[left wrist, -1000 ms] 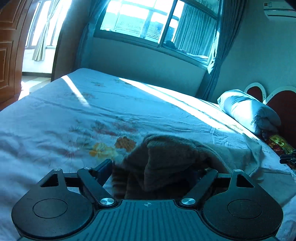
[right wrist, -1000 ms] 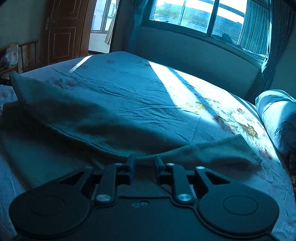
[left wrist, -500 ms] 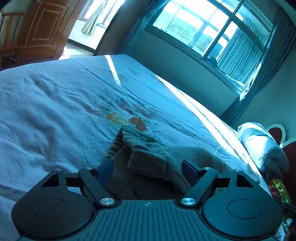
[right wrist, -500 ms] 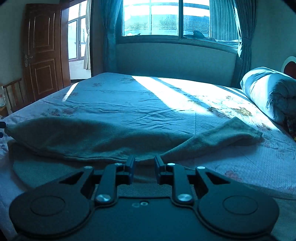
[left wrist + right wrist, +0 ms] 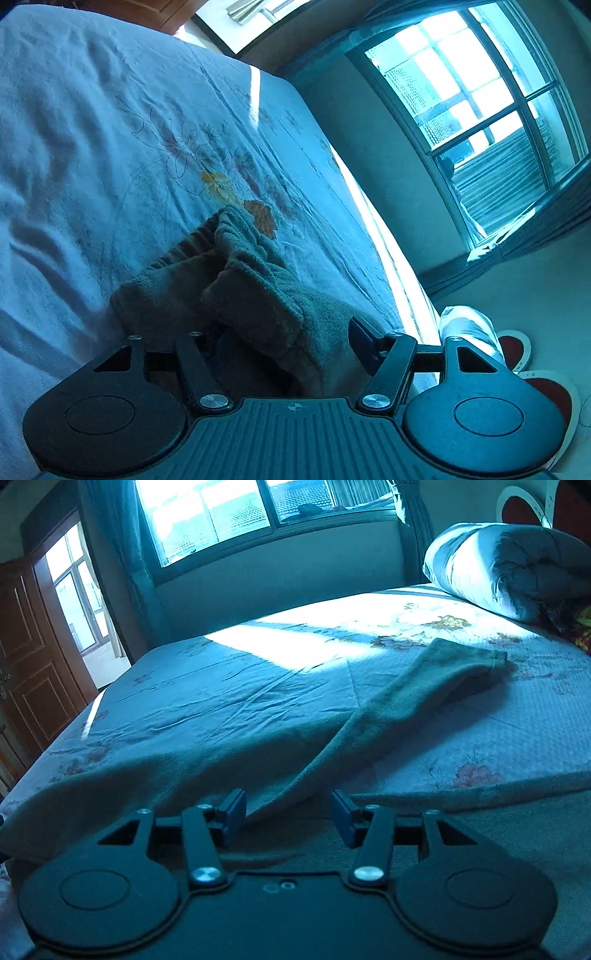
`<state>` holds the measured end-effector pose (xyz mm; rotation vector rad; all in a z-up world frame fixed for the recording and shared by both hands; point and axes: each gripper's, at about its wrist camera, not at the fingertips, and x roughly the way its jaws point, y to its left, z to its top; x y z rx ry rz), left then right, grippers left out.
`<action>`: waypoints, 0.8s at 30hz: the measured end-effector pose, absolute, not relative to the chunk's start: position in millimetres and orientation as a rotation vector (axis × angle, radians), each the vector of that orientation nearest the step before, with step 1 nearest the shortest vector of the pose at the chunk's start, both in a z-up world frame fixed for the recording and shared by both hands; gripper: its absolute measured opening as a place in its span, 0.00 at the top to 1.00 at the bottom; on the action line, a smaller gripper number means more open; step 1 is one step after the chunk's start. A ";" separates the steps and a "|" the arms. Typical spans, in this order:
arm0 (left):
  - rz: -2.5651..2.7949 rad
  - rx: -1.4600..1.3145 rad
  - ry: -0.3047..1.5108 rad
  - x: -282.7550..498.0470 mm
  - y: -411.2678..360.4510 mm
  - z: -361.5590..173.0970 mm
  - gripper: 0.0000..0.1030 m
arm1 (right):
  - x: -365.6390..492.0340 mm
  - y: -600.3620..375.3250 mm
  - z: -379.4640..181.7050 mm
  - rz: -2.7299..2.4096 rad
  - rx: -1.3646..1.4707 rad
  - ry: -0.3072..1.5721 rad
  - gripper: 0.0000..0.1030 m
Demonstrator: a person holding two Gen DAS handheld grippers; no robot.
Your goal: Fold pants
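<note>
Grey-brown fleece pants lie on the bed. In the left wrist view their bunched waistband end (image 5: 236, 280) sits right in front of my left gripper (image 5: 284, 332), which is open, with cloth between and over its fingers; the left finger is partly hidden. In the right wrist view the pants (image 5: 221, 753) stretch across the bed, one leg (image 5: 436, 679) running toward the pillow. My right gripper (image 5: 290, 810) is open just above the cloth's near edge.
The bed has a light floral sheet (image 5: 258, 679). A rolled quilt (image 5: 509, 565) lies at the head, by the red headboard (image 5: 524, 509). Window (image 5: 229, 509) and wall run along the far side. A wooden door (image 5: 33, 657) stands left.
My right gripper has opened and let go of the pants edge. My left gripper has rolled and tilted, staying open over the waistband bunch.
</note>
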<state>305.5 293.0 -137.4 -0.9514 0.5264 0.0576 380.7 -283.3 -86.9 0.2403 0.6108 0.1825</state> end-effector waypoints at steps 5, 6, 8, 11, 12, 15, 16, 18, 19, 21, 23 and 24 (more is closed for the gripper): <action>0.044 -0.943 0.530 318.1 295.5 -142.2 0.57 | 425.8 -285.6 -111.8 0.138 0.341 0.690 0.64; 0.043 -0.936 0.533 320.3 295.5 -142.8 0.57 | 434.5 -284.6 -116.6 0.111 0.352 0.720 0.65; 0.033 -0.932 0.536 324.9 297.5 -144.5 0.57 | 446.4 -286.7 -125.1 0.095 0.406 0.746 0.64; 0.020 -0.911 0.537 331.2 302.1 -147.0 0.57 | 459.6 -295.6 -136.0 0.095 0.528 0.777 0.88; 0.014 -0.907 0.540 333.6 305.1 -148.3 0.57 | 461.4 -298.2 -137.8 0.103 0.547 0.789 0.99; -0.032 -0.896 0.559 342.1 310.3 -145.9 0.69 | 449.1 -298.0 -118.4 0.140 0.489 0.715 1.00; -0.076 -0.911 0.536 345.0 315.7 -139.7 0.71 | 440.8 -299.4 -104.3 0.153 0.468 0.664 1.00; -0.198 -0.911 0.405 344.4 322.2 -117.8 0.72 | 420.7 -304.5 -67.1 0.193 0.450 0.545 1.00; -0.269 -0.921 0.336 341.5 325.5 -109.2 0.72 | 408.7 -306.6 -52.2 0.209 0.431 0.495 1.00; -0.390 -0.883 0.260 332.9 333.2 -101.8 0.72 | 369.7 -313.7 -32.8 0.240 0.394 0.405 1.00; -0.279 -0.797 0.489 339.6 338.9 -121.1 0.72 | 337.1 -321.6 -58.0 0.265 0.358 0.472 1.00; -0.227 -0.767 0.621 341.8 340.9 -137.5 0.72 | 331.6 -320.1 -80.6 0.259 0.323 0.572 1.00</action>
